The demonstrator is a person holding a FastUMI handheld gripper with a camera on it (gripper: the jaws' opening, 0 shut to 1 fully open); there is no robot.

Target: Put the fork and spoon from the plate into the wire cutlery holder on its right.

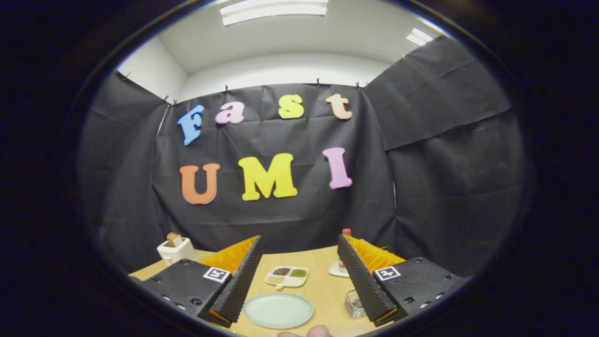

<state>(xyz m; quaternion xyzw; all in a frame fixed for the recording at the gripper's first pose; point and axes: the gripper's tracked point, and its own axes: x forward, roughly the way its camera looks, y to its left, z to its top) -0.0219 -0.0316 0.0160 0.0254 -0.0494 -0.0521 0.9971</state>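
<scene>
While the gripper (298, 276) is hanging wide open and holding nothing, the plate (278, 310) is sitting bare between its fingers, no fork or spoon lying on it. So I'm judging the transfer done or nearly done. The right finger is cutting off a clear holder (354, 303); I can't tell whether it's wire, or whether cutlery is inside.

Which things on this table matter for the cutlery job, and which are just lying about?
For the job:
- pale green plate, lying between the open jaws of the gripper
- small container right of the plate, likely the holder, partly hidden

Lying about:
- toaster
- divided dish of grains
- red-capped bottle on a saucer
</scene>
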